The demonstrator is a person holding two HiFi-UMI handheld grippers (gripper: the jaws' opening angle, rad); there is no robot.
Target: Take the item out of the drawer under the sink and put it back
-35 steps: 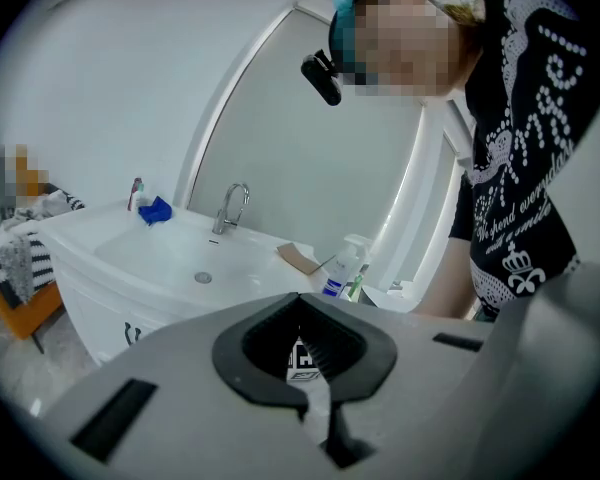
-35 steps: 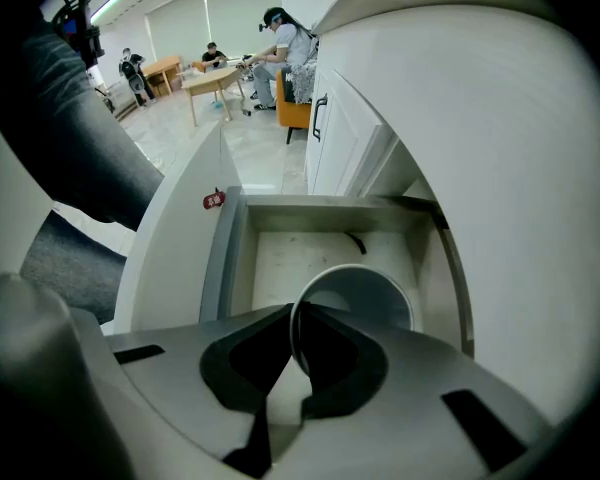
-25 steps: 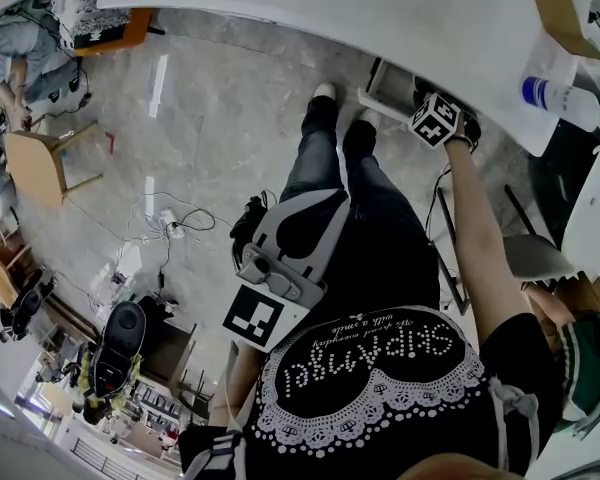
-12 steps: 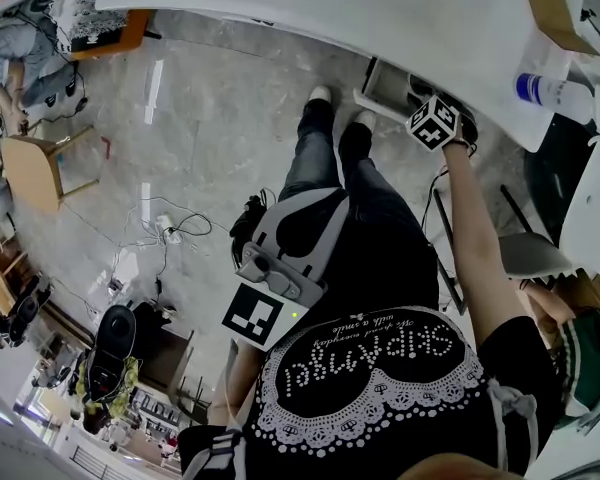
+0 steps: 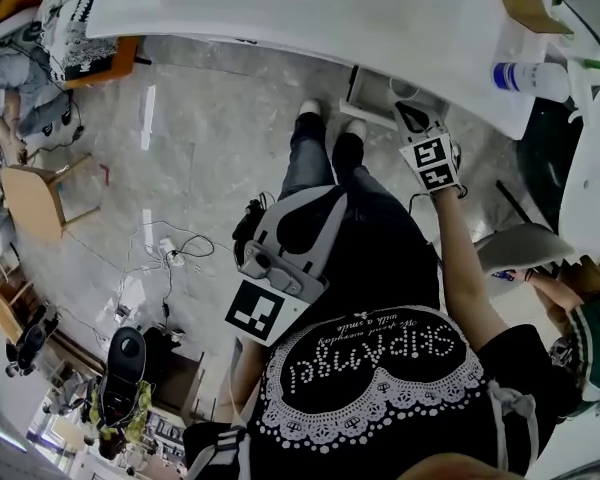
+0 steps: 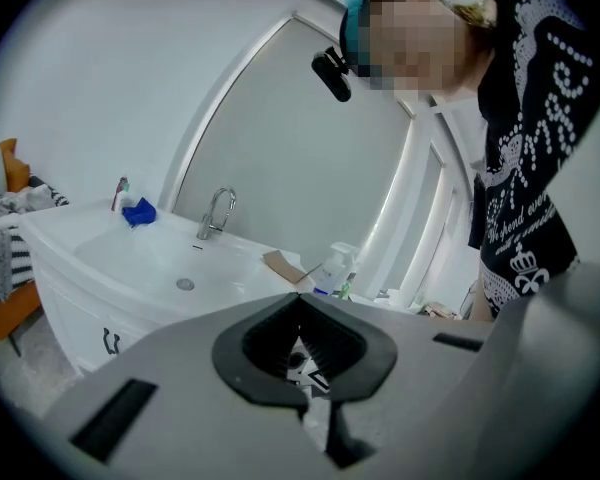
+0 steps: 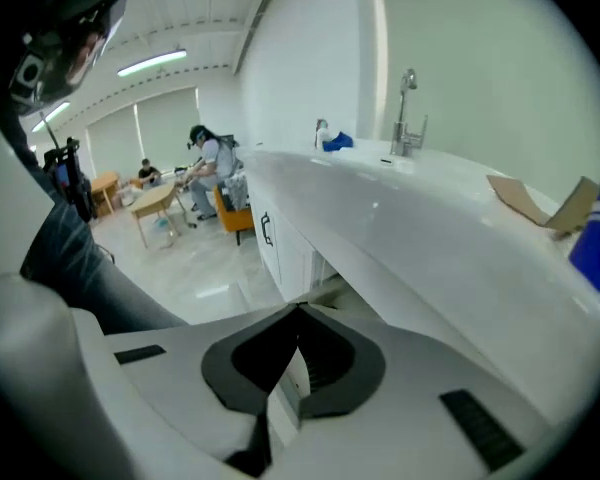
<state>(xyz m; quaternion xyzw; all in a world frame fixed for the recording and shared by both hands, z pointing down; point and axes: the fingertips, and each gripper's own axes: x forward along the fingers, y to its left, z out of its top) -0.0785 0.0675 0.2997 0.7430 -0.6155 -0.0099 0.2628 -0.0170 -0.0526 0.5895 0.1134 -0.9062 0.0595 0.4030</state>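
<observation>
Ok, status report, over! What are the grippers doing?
Left gripper shut, empty. Right gripper shut, just short of the drawer, which looks pulled out. Item not in sight. Nothing in the way.

the left tool (image 6: 298, 297), jaws together, faces the sink (image 6: 150, 258) and faucet (image 6: 216, 213).

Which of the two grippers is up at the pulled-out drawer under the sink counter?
The right gripper, at arm's length beside the drawer below the counter edge. The left gripper sits close to the body, above the person's thighs.
</observation>
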